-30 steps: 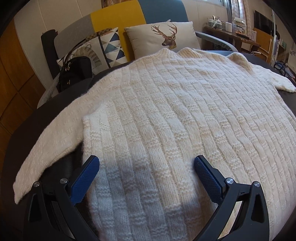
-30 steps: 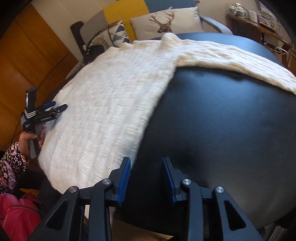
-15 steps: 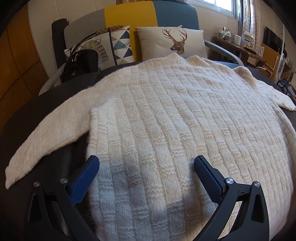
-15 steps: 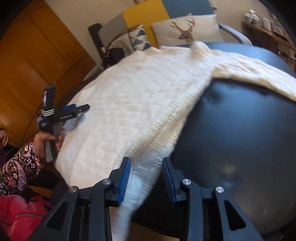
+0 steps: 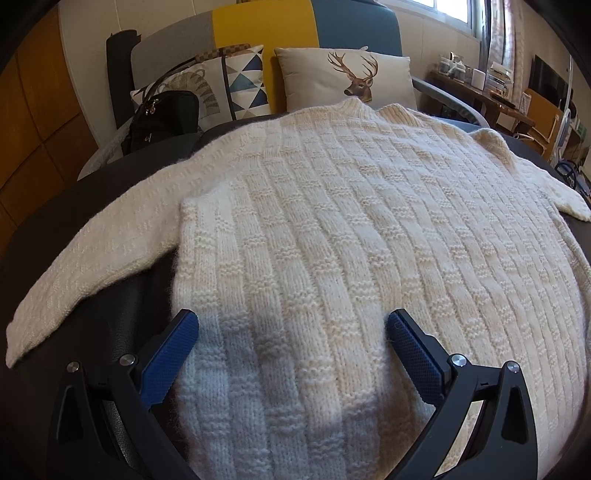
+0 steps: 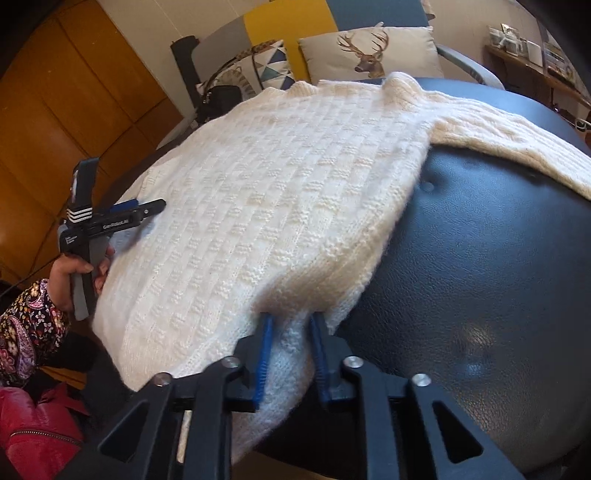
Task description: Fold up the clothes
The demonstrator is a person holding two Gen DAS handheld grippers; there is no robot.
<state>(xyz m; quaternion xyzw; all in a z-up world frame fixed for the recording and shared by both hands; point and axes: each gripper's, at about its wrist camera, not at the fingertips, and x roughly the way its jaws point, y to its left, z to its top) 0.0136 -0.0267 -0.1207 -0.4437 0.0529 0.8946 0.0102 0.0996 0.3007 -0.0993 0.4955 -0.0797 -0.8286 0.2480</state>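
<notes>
Cream knit sweater [image 5: 332, 236] lies spread flat on the black padded surface [image 6: 480, 295], collar at the far end towards the deer pillow [image 5: 347, 79], hem at the near edge

Right tongs [image 6: 290, 354]: jaws have just been closing and now pinch the sweater's hem corner, on the side next to the bare black padding. Knit is bunched up between the blue pads [image 6: 263, 354], fabric puckered just above the grip. Pads press on it, so it's held

Left tongs [image 5: 291, 350]: jaws wide apart, above the sweater's hem area on the opposite side from the right tongs. Blue pads [image 5: 168, 360] sit either side of a broad strip of knit, nothing pinched. Their shadow falls on the fabric between them. Can't tell whether the tips touch the knit

In the right wrist view the left tongs show side-on at the sweater's far side edge, held by a hand [image 6: 79, 273] in a floral sleeve [image 6: 27, 332]

Sleeves: one sweater sleeve [image 5: 85, 266] runs out diagonally from the body across the surface on the left tongs' side, cuff near the surface edge. The other sleeve [image 6: 517, 147] runs out from the shoulder on the bare-padding side

Beyond the sweater's collar: deer pillow, triangle-pattern pillow [image 5: 236, 85], black handbag [image 5: 162, 118] on a sofa [image 5: 354, 33] with grey, yellow and blue panels
</notes>
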